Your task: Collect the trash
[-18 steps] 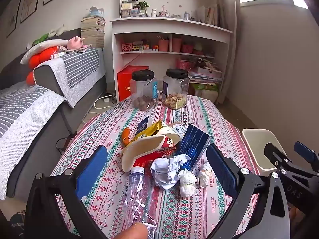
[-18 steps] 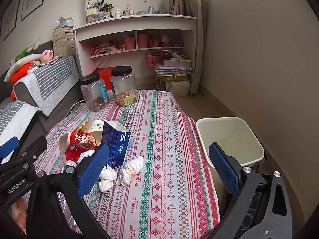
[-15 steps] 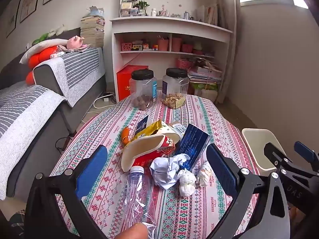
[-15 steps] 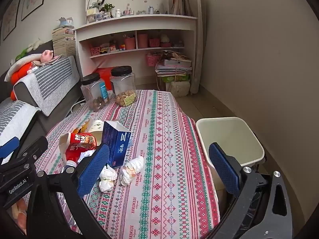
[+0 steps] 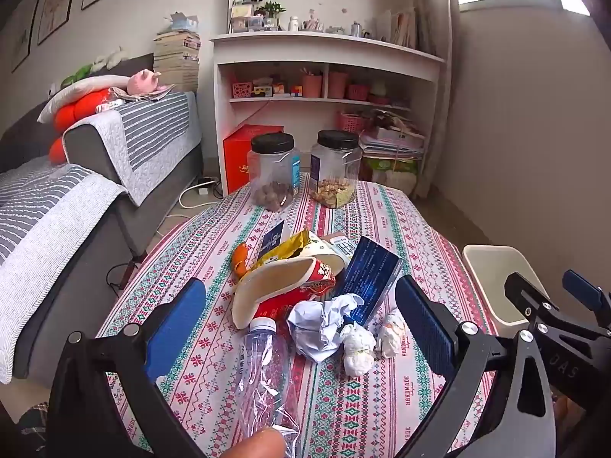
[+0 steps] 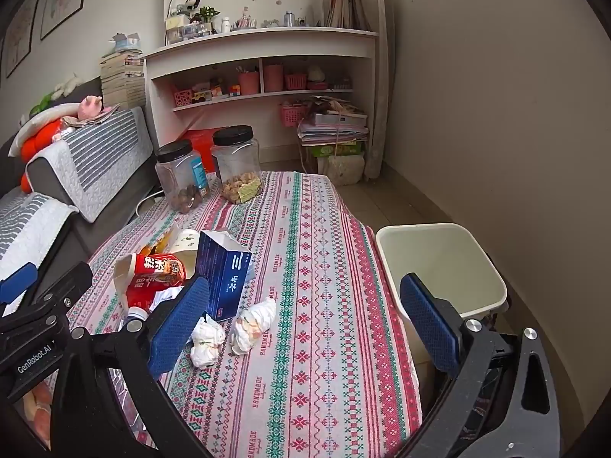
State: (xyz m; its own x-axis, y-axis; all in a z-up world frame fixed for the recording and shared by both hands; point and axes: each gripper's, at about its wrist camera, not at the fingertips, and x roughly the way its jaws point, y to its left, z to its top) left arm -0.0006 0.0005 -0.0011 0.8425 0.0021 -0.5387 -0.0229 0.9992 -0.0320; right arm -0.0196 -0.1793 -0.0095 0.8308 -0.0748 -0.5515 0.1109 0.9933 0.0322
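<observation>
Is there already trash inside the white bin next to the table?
No, in the right wrist view the white bin shows only its bare inside walls, while the trash still lies on the table.

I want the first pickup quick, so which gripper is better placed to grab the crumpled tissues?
Right gripper: open, nearest both tissue wads, with the bin beside it.

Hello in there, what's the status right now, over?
Left hand-held gripper open, empty, above the trash pile. Right hand-held gripper open, empty. Crumpled paper, plastic bottle, blue box on table; bin empty. Nothing blocking.
</observation>
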